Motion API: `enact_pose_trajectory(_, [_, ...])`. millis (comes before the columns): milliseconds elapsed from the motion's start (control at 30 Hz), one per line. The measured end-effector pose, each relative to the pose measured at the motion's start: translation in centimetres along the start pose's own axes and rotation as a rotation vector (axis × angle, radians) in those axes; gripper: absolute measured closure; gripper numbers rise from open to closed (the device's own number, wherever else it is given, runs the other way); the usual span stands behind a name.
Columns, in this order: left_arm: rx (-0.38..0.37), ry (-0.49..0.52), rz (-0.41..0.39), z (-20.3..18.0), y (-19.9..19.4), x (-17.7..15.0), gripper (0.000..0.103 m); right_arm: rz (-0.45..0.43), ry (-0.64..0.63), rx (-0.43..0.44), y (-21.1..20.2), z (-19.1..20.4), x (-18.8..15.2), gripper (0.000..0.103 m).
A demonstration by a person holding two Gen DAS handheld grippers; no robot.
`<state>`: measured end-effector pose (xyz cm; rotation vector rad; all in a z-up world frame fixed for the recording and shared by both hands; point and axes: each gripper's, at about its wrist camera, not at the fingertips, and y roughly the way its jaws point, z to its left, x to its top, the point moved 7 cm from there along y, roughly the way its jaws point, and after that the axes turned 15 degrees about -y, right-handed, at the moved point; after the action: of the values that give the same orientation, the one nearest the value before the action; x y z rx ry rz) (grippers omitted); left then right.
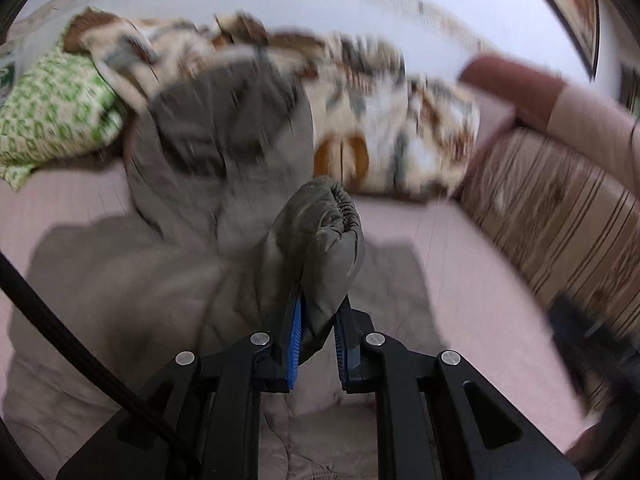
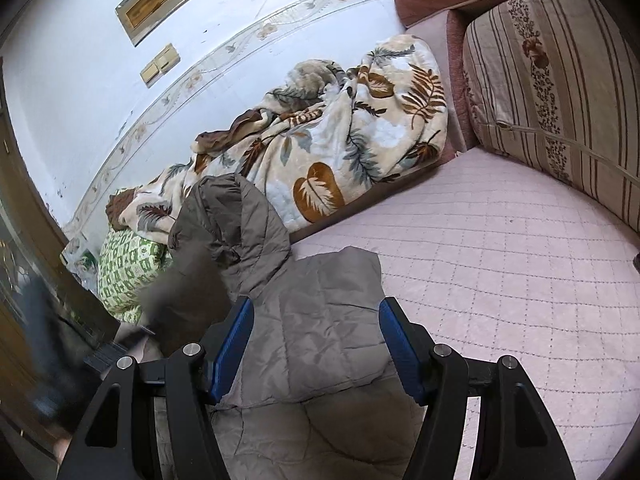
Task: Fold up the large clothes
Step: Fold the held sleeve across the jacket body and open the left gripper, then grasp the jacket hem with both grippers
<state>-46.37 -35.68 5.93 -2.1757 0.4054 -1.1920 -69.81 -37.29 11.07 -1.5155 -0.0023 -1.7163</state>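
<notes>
A grey-brown quilted jacket [image 2: 304, 320] lay spread on the pink quilted bed cover [image 2: 500, 264], its padded panels stitched in broad squares and lightly creased. Its hood [image 2: 236, 216], darker and more crumpled than the body, rested bunched against the leaf-patterned blanket [image 2: 340, 136] heaped along the wall side of the bed.

The left claw [image 1: 316, 344] was clamped on the jacket's sleeve cuff [image 1: 332, 224], the blue pads [image 1: 295, 336] pinching the padded fabric between them. The cuff stood up above the fingers, its elastic hem gathered into fine puckers at the rim. The rest of the sleeve trailed down toward the jacket body below. The surroundings in the left wrist view were smeared by motion blur.

The right claw [image 2: 316, 348] hovered over the folded lower part of the jacket with its fingers spread apart and nothing gripped between them; whether the pads touched the cloth could not be told.

A green-and-white patterned pillow [image 2: 128, 268] lay beside the hood at the far end of the blanket. A striped cushion [image 2: 560, 80] with a floral band leaned at the head of the bed, well apart from the jacket. A pale sleeve [image 1: 592, 120] showed at the right edge of the left wrist view.
</notes>
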Motion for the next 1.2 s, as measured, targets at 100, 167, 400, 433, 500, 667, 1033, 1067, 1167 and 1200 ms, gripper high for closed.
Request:
enact_pose_trajectory(100, [0.027,0.058,0.087,-0.4,2.6,-2.9,0.083,0.006,0.001,-0.001,0.3,0.0,0.0,0.034])
enact_pose_trajectory(167, [0.024,0.110,0.133,-0.8,2.9,-4.3,0.065,0.012,0.002,0.005,0.6,0.1,0.0,0.034])
enact_pose_trajectory(400, [-0.003,0.140,-0.011,2.4,-4.7,-1.9,0.040,0.054,0.015,0.051,2.3,1.3,-0.6,0.034])
enact_pose_trajectory(433, [0.028,0.135,-0.037,4.0,-5.7,-1.1,0.038,0.068,0.018,0.057,2.7,1.6,-0.9,0.034])
enact_pose_trajectory(500, [0.120,0.111,-0.076,8.2,-7.2,0.8,0.038,0.099,0.013,0.066,3.7,2.1,-1.6,0.034])
enact_pose_trajectory(667, [0.306,-0.005,-0.120,18.9,-8.4,4.2,0.038,0.161,-0.063,0.072,6.3,4.9,-3.1,0.038])
enact_pose_trajectory(1033, [0.384,-0.108,-0.022,26.7,-3.2,4.0,0.038,0.304,-0.315,-0.072,14.3,9.7,-6.3,0.038])
enact_pose_trajectory(1067, [0.414,-0.091,0.003,26.8,-2.7,3.3,0.037,0.342,-0.315,-0.086,15.2,9.5,-6.9,0.038])
enact_pose_trajectory(1167, [0.439,-0.070,0.025,26.8,-1.8,2.7,0.036,0.446,-0.276,-0.099,17.2,8.2,-9.4,0.034])
enact_pose_trajectory(1200, [0.441,-0.066,0.027,26.8,-1.8,2.8,0.036,0.447,-0.273,-0.100,17.3,8.1,-9.4,0.034])
